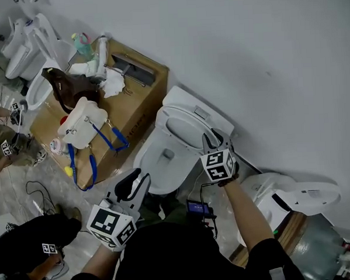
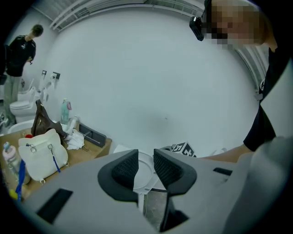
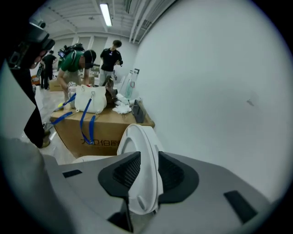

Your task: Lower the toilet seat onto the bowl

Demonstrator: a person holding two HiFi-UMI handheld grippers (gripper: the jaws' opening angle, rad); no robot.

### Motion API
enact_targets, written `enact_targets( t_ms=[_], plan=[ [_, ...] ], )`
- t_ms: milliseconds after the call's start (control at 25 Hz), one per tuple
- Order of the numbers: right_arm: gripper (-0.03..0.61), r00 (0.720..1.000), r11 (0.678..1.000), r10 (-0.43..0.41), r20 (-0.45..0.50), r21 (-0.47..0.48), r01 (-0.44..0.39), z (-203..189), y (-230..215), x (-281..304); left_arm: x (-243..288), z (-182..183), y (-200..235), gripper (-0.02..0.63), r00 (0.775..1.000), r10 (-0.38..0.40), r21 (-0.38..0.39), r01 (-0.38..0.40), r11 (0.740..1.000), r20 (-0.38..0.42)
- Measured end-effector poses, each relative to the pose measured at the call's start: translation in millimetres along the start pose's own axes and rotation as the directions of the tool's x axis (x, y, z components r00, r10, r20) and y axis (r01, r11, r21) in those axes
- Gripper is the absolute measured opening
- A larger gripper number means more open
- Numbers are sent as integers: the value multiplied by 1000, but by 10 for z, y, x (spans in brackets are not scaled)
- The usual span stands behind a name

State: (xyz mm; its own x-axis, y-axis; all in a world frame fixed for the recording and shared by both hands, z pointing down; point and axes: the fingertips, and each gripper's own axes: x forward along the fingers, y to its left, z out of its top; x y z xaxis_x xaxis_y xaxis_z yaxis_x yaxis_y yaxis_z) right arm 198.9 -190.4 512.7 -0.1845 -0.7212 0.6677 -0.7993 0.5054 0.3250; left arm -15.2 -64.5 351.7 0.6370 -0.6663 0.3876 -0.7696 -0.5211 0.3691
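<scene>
Here the toilet seat (image 1: 169, 118) is held raised and tilted above the bowl (image 1: 144, 161), not laid on it. Its rim is grasped by the right gripper (image 3: 145, 169): the white seat is pinched edge-on between both dark pads. The left gripper (image 2: 145, 167) is kept released, its jaws apart with nothing between them, and is seen near the front of the bowl. A cardboard box (image 1: 135, 106) bearing a white bag (image 1: 80, 127) is placed just beside the toilet.

We wear a black short-sleeved top (image 1: 187, 256); our left gripper (image 1: 132, 182) and right gripper (image 1: 215, 140) are grey with black ribbed pads (image 2: 126, 168) and white marker cubes (image 1: 218, 165)
</scene>
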Motion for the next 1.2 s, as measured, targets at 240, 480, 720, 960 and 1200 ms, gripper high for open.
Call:
enact_targets(
  t_ms=[240, 480, 720, 960, 1200],
  plan=[
    [115, 998, 998, -31, -49, -65, 28, -147, -58, 200, -9, -21, 142, 112, 1000, 4, -12, -5, 1000, -22],
    [115, 997, 994, -45, -66, -105, 38, -209, -60, 318, 23, -51, 197, 112, 999, 3, -17, -4, 1000, -38],
    [115, 995, 987, -53, -83, -156, 39, -231, -17, 356, 32, -79, 183, 112, 999, 1, -23, -2, 1000, -45],
    [115, 994, 987, -53, -91, -156, 38, -255, 24, 364, 46, -120, 195, 112, 999, 5, -42, -7, 999, -54],
    [115, 995, 991, -53, -85, -125, 42, -264, 37, 349, 73, -178, 145, 112, 998, -4, -45, 1, 999, -67]
  ],
)
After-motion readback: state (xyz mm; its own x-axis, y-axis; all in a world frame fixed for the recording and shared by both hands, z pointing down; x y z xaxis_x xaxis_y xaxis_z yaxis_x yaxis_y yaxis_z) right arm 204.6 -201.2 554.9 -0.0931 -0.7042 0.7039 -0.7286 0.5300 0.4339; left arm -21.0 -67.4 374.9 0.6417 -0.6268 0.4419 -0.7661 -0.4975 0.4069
